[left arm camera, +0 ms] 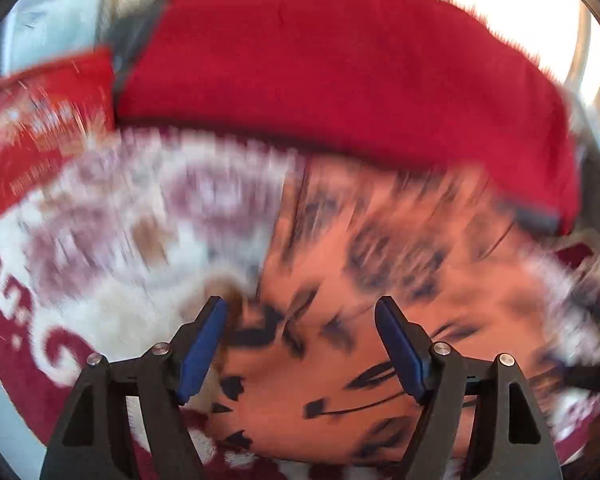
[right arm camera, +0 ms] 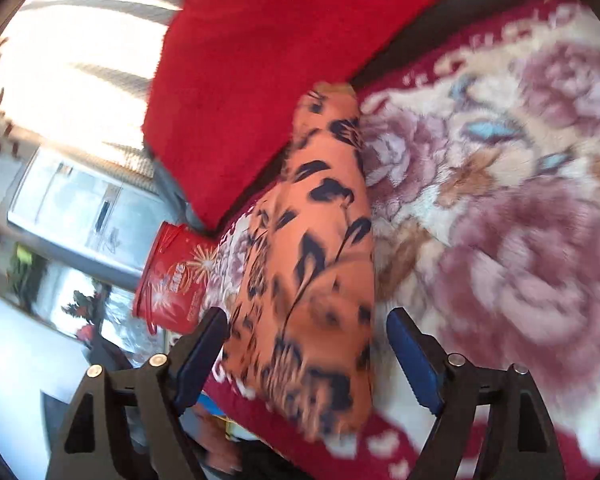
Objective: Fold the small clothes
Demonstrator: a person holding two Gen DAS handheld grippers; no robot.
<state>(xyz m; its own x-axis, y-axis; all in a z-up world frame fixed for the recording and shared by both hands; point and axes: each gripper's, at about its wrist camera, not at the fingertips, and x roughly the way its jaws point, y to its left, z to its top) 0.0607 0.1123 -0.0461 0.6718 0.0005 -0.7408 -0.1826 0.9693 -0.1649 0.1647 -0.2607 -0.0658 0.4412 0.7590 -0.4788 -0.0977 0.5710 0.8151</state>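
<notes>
Through the left wrist camera we see the left claw (left arm camera: 300, 308) with its blue-padded fingers (left arm camera: 202, 354) spread apart, empty, above the orange garment (left arm camera: 340, 340). That thin, smooth cloth with dark leaf marks lies on the plush floral blanket (left arm camera: 112, 232); motion blur hides its long axis here. Beyond the garment sits a fuzzy red cushion (left arm camera: 340, 72).

Through the right wrist camera the right claw (right arm camera: 306, 314) also stands apart, holding nothing. The orange garment (right arm camera: 320, 260) is a long folded strip running away from the claw toward the red cushion (right arm camera: 260, 60), floral blanket (right arm camera: 500, 200) to its right, red cylindrical tin (right arm camera: 172, 276) to its left.
</notes>
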